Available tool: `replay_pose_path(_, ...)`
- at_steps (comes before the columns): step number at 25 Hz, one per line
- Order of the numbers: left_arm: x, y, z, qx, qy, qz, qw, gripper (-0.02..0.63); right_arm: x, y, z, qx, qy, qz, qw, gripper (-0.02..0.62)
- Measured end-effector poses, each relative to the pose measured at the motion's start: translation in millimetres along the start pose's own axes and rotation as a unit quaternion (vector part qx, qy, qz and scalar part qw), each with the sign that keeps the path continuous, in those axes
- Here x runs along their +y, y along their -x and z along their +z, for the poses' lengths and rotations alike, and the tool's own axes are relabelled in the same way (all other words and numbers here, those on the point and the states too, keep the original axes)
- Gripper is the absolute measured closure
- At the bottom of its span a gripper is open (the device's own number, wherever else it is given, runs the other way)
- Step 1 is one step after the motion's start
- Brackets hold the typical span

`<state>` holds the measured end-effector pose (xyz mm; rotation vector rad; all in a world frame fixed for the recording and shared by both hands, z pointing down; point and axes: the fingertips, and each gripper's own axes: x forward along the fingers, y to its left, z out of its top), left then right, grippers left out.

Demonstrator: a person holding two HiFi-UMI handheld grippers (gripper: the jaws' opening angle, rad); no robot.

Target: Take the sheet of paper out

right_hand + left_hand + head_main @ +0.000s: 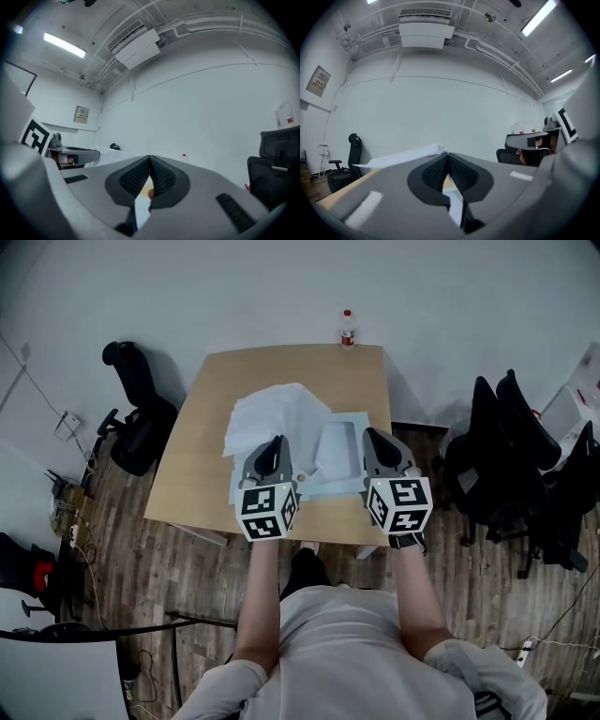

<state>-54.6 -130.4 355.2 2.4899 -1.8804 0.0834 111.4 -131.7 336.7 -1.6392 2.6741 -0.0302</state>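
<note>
White wall (450,287) fills the top of the head view and wood-plank floor (178,568) runs along the bottom. A light wooden table (192,465) stands at the centre of the frame. A small bottle with a red cap (348,329) stands upright at the table's upper edge. Black office chairs are at the left (139,427) and in a cluster at the right (511,456).

A loose pile of white papers (272,413) lies on the upper left part of the table. Just to its right is a pale blue folder (354,420). The sheet of paper (335,448) rests on it, white and slightly curled. Whether it is tucked into the folder or only lies on top cannot be told.

The person's bare forearms reach up from the bottom of the frame. The left gripper (276,440) hangs over the lower edge of the paper pile, just left of the sheet. The right gripper (368,433) is over the folder's right edge, just right of the sheet. The sheet lies between the two, and neither is seen touching it.

In the left gripper view the ribbed pads (459,173) meet at their tips, so the jaws are closed with nothing seen between them. In the right gripper view the pads (161,178) also meet at the tip, closed and empty as far as can be seen. A small pinkish spot shows through the gap lower down, and what it is cannot be told.
</note>
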Motion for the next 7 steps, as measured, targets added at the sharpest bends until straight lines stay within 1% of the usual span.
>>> replay_pose_path(7, 10, -19, -12, 0.016, 0.006, 0.000, 0.9999, 0.595, -10, -18, -13, 0.012, -0.006, -0.004, 1.000, 0.583)
